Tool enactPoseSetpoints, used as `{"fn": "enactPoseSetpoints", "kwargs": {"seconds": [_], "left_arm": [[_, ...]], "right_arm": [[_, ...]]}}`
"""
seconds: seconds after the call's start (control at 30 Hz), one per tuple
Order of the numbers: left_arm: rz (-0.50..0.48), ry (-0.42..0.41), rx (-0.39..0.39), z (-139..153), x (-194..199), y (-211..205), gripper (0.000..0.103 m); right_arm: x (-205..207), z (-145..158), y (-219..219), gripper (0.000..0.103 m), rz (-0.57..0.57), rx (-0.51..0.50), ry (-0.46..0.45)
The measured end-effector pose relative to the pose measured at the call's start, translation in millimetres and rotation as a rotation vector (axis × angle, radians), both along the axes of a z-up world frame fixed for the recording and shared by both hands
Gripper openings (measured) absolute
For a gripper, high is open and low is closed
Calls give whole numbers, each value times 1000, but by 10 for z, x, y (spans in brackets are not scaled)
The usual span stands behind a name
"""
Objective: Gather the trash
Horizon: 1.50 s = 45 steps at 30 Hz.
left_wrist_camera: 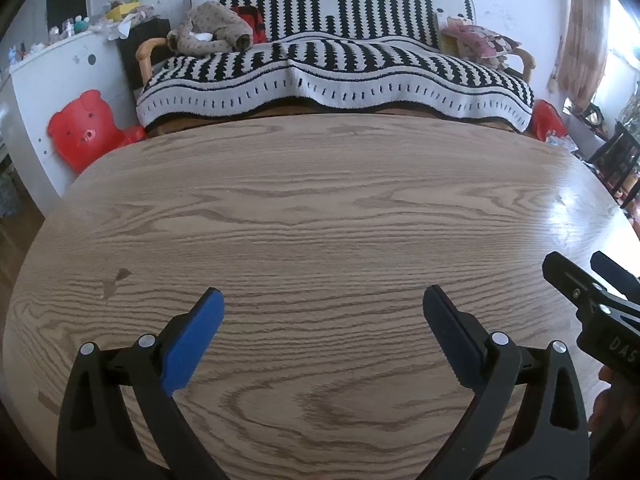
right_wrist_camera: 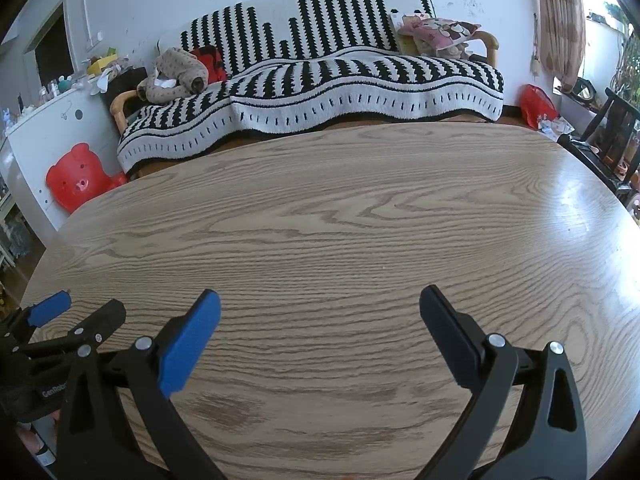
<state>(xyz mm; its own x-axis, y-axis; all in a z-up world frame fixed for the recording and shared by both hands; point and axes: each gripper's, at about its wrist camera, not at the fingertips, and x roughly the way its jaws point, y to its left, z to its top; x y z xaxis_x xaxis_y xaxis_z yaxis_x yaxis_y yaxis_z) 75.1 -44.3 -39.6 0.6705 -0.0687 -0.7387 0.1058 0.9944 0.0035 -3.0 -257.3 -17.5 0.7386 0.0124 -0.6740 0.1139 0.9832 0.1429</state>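
Note:
My left gripper (left_wrist_camera: 322, 300) is open and empty, held low over the near part of a wooden table (left_wrist_camera: 320, 208). My right gripper (right_wrist_camera: 320, 300) is open and empty, side by side with it over the same table (right_wrist_camera: 340, 208). The right gripper's fingers show at the right edge of the left wrist view (left_wrist_camera: 580, 280). The left gripper's fingers show at the left edge of the right wrist view (right_wrist_camera: 64, 312). No trash shows on the table top in either view.
A sofa under a black-and-white striped blanket (left_wrist_camera: 332, 68) stands behind the table. A red pig-faced stool (left_wrist_camera: 86, 128) leans on a white cabinet (left_wrist_camera: 60, 80) at the left. A red bag (right_wrist_camera: 536, 106) with crumpled paper lies on the floor at the right, near dark chairs (right_wrist_camera: 612, 136).

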Motion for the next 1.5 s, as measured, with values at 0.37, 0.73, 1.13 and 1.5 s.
{"fn": "enactPoseSetpoints", "kwargs": {"seconds": [0.37,0.73,1.13,1.5], "left_arm": [[-17,4,14,-40,-13,-34,97],[-12,13,27,-72,-5,-36,97],[-17,22,29,-100,2,-49,97],[-21,15,38,-108,-2,-48,97]], "right_arm": [[-13,2,-33,96,-9,-6,0],[-1,-13,-61,96,-7,-4,3],[0,-11,-52,96,-7,-6,3],[-6,-23,-77,96,-6,-5,6]]}}
